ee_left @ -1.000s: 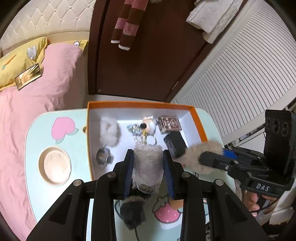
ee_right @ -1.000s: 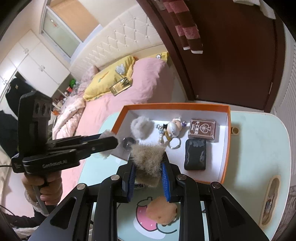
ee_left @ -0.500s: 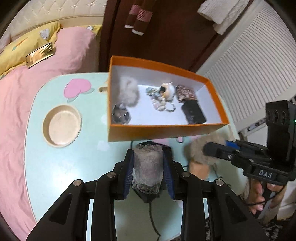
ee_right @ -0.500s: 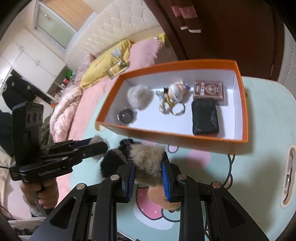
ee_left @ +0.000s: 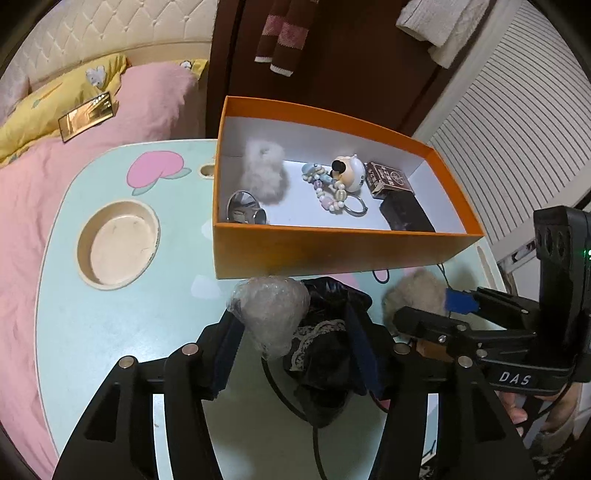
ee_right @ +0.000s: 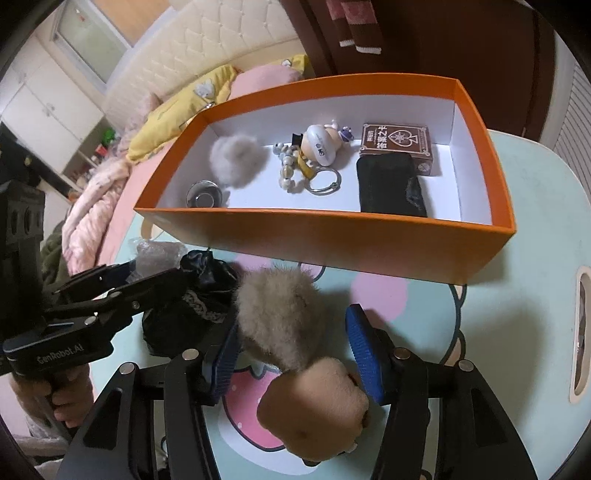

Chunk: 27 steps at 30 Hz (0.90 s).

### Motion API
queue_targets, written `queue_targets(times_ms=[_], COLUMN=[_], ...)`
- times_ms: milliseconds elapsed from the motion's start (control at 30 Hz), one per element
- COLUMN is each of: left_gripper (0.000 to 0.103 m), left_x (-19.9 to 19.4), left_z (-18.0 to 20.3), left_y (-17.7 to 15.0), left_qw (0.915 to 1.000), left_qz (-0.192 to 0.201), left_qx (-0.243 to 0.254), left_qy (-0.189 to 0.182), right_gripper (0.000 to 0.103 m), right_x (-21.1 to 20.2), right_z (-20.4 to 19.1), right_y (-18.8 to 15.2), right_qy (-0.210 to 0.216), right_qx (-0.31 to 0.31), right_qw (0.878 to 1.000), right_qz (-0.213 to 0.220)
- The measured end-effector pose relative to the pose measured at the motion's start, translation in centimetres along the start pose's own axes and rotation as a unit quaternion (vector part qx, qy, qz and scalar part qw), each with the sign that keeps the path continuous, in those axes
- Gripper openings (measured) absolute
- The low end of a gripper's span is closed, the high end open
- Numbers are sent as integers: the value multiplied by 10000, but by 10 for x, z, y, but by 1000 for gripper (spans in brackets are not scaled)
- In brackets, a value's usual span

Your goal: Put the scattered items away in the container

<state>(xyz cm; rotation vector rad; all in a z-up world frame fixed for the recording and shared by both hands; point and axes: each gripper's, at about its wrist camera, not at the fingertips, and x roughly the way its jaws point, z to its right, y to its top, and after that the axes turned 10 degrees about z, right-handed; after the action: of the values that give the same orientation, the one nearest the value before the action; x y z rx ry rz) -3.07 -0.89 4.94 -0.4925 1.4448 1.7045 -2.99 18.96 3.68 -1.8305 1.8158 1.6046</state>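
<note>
We see the right gripper (ee_right: 291, 354) low over the pale green worktop (ee_right: 524, 288), its jaws opening around a beige fur pompom (ee_right: 280, 314) that touches only the left blue pad, with a tan plush ball (ee_right: 314, 410) just nearer. To the left, the left gripper (ee_right: 122, 291) stands over a black lace-trimmed pouch (ee_right: 192, 306). Farther off, the orange box (ee_right: 332, 236) holds a grey pompom (ee_right: 236, 158), a keyring figure (ee_right: 319, 146), a card deck (ee_right: 397, 144) and a black case (ee_right: 388, 188).

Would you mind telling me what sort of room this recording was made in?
Most likely a bedroom: a bed with a pink duvet, a tufted cream headboard, and white wardrobes behind.
</note>
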Motion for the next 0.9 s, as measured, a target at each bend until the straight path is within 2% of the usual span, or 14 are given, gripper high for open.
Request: queue_targets(times_ms=[433,667,800,900], left_gripper=[57,57,57,57], left_x=[-11,-22,-29,-31], left_z=[-6,-12,-15,-19], left_y=[5,12,14,15], left_qw=[9999,9993,9982,9979], left_qz=[95,343,542,570], left_qx=[-125,-164,-242,-305], left_qy=[-16,-41,-47,-20], right_gripper=[55,54,53,45], right_x=[-25,-40,-46,-41], right_z=[-9,-18,-24,-25], right_y=[12,24,42,62], right_qy=[81,522,686,599], right_qx=[-357,-261,-342,-394], right_qw=[9992,9980,9961,9958], right_qz=[162,234,445,573])
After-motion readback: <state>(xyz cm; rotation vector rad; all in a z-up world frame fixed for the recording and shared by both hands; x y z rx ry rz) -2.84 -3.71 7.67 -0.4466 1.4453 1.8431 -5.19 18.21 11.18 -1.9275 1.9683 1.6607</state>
